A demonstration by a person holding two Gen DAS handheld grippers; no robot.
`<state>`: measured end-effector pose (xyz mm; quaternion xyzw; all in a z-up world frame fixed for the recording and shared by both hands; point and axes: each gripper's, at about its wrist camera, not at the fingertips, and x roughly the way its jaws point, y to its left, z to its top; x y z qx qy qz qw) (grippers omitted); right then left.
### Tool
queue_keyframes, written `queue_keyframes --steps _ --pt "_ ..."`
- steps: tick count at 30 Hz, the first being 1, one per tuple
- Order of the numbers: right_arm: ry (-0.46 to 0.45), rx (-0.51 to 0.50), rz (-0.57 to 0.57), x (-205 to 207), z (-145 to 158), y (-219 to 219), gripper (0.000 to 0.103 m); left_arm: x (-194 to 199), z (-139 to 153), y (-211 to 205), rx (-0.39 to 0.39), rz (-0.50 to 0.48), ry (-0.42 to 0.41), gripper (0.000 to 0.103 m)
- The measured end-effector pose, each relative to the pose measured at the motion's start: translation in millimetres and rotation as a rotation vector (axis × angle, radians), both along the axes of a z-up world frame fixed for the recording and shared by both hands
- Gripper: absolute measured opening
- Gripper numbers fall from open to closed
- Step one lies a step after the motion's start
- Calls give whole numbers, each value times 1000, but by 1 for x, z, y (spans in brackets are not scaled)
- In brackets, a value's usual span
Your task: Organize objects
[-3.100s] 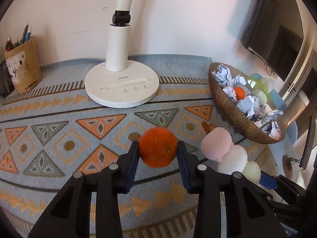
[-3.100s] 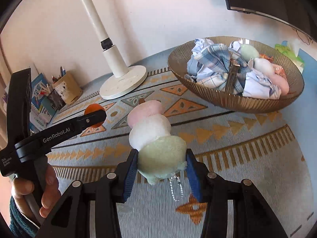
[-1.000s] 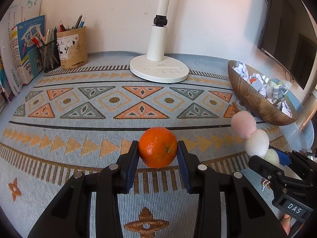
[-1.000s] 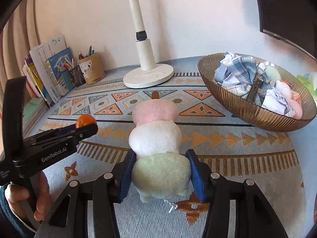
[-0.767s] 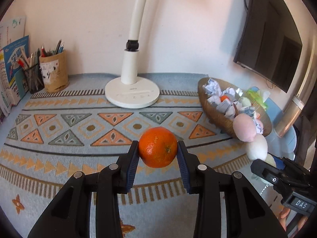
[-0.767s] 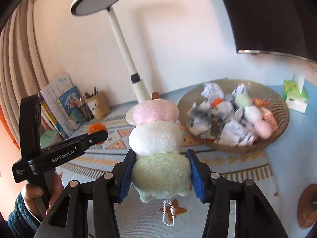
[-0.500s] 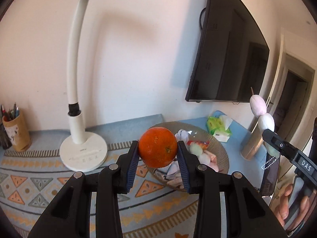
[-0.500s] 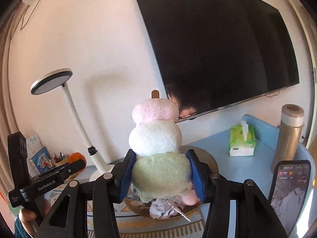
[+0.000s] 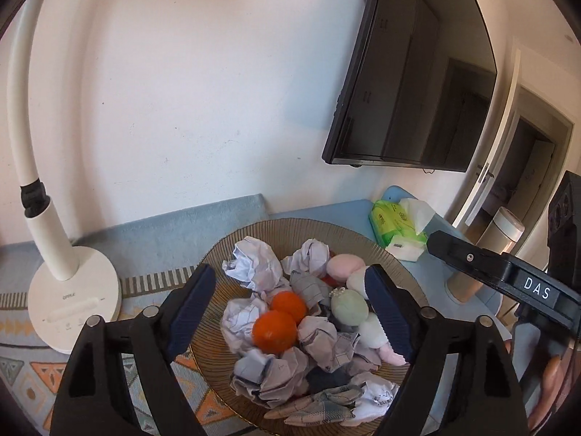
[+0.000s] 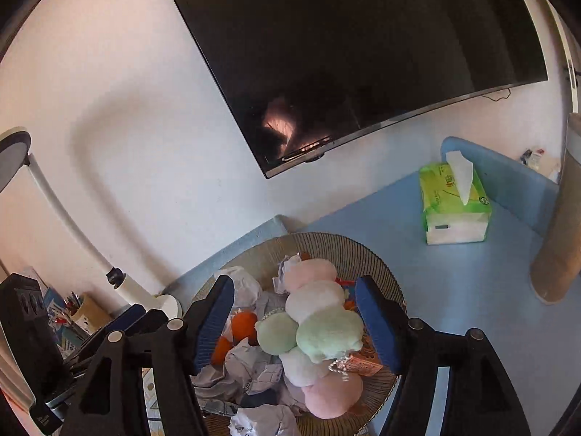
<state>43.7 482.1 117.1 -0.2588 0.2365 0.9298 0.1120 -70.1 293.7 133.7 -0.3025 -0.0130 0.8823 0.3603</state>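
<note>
A brown ribbed bowl (image 9: 214, 356) (image 10: 366, 250) holds crumpled paper (image 9: 254, 265), two oranges and plush dango skewers. My left gripper (image 9: 290, 309) is open and empty above the bowl; the near orange (image 9: 274, 330) lies on the paper below it, beside a second orange (image 9: 288, 301). My right gripper (image 10: 292, 321) is open and empty above the bowl; a pink, white and green plush skewer (image 10: 319, 305) lies on the pile between its fingers, over another skewer (image 10: 326, 392). The oranges show in the right wrist view (image 10: 241, 323).
A white desk lamp (image 9: 69, 309) stands left of the bowl on a patterned mat (image 9: 29, 367). A green tissue pack (image 10: 454, 203) lies on the blue table (image 10: 472, 290) right of the bowl. A bottle (image 9: 504, 232) stands at the right. A TV (image 10: 345, 54) hangs on the wall.
Both grippers moved over the bowl and opened. The orange dropped from the left gripper and the plush skewer from the right gripper; both now lie in the bowl.
</note>
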Motion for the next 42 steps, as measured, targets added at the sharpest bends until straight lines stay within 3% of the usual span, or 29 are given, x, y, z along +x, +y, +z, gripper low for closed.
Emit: queue_keyframes --steps 7,13,17,20,24,28,35,42 --pt "-15 26 59 11 0 -36 68 9 -4 -42 -28 43 -28 85" --pt "15 76 208 19 30 -116 69 37 31 -110 -85 141 68 85" --pt "34 60 315 27 35 -181 86 65 55 -175 -100 263 110 101" --pt "23 22 400 29 20 -230 87 83 58 -227 -90 351 88 102" --pt "-68 8 481 27 -28 -286 87 95 33 -277 -119 476 22 102" --pt "-162 82 446 15 -71 -302 87 97 -19 -299 -203 564 -26 102" --pt "-275 219 333 -7 -117 -277 87 76 -81 -290 -192 508 -126 102" --pt "-341 184 311 -16 -133 -264 88 65 -102 -275 -253 493 -159 102"
